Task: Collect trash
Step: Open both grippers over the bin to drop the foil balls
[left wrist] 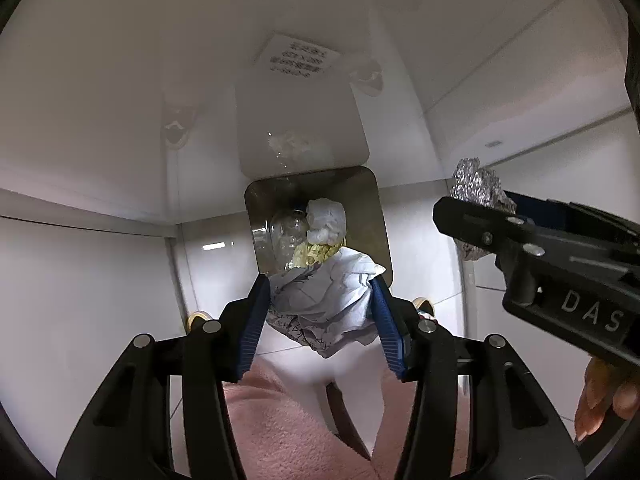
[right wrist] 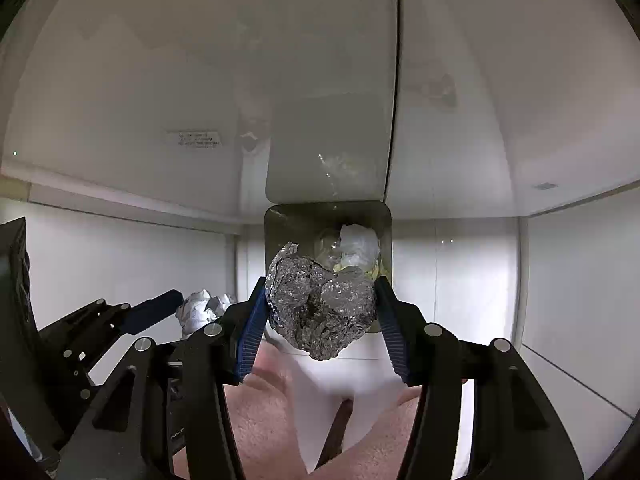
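The left gripper pinches a crumpled paper wad over the open bin, which holds a white tissue. The right gripper, marked "DAS", pinches a foil ball above the same bin. The label on the lid is unreadable.

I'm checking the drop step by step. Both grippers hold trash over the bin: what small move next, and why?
Probably open the left gripper: its crumpled paper hangs right over the open bin, which already holds trash. The right gripper with the foil ball can follow.
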`<state>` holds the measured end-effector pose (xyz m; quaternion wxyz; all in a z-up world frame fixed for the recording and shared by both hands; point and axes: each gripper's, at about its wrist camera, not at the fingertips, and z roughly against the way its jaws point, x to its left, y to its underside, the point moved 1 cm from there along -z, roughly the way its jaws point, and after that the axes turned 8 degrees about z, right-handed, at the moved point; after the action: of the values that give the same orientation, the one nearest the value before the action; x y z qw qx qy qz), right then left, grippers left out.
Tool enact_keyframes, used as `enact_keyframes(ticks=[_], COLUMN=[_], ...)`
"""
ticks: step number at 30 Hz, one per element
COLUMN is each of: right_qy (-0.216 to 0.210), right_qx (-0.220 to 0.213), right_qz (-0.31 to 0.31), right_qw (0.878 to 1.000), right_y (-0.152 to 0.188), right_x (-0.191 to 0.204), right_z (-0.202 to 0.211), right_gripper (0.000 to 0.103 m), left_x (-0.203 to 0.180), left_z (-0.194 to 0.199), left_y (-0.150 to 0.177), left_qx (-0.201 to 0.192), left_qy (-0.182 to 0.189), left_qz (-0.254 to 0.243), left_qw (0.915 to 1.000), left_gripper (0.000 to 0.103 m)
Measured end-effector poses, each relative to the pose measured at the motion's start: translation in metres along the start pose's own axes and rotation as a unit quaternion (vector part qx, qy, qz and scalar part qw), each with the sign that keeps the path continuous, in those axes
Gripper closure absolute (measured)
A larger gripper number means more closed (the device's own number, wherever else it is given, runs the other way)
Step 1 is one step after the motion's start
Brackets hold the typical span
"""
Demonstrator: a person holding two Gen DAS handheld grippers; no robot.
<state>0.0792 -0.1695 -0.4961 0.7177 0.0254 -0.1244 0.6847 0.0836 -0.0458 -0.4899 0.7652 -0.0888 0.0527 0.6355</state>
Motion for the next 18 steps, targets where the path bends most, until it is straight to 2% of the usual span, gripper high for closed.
enact_keyframes(ticks=[3, 6, 9, 11, 18], right_qy=[0.000, 0.000, -0.003, -0.006, -0.013], right_qx=[-0.002, -0.008, -0.016, -0.021, -0.046], right_qz=[-0.003, -0.011, -0.019, -0.024, -0.037], right_qw=[1.000, 1.000, 1.000, 0.999, 0.998], right_y=[-0.004, -0.006, -0.005, -0.005, 0.002], right_x=[0.000, -0.003, -0.005, -0.007, -0.018], right_z=[0.002, 0.005, 0.013, 0.018, 0.061], right_gripper=[0.048, 0.040, 0.037, 0.034, 0.016], left_x=[0.002, 0.004, 0.006, 0.007, 0.010], left_z=[0.004, 0.007, 0.011, 0.015, 0.051], left_y=[-0.002, -0.002, -0.001, 0.000, 0.007], left_qx=[-0.003, -0.008, -0.011, -0.013, -0.044], left_qy=[0.003, 0.004, 0.005, 0.002, -0.003], left_qz=[0.005, 0.012, 0.017, 0.017, -0.002], left_qw=[1.0000, 0.9999, 0.9998, 0.9998, 0.9990], left_gripper=[0.048, 0.036, 0.035, 0.031, 0.015])
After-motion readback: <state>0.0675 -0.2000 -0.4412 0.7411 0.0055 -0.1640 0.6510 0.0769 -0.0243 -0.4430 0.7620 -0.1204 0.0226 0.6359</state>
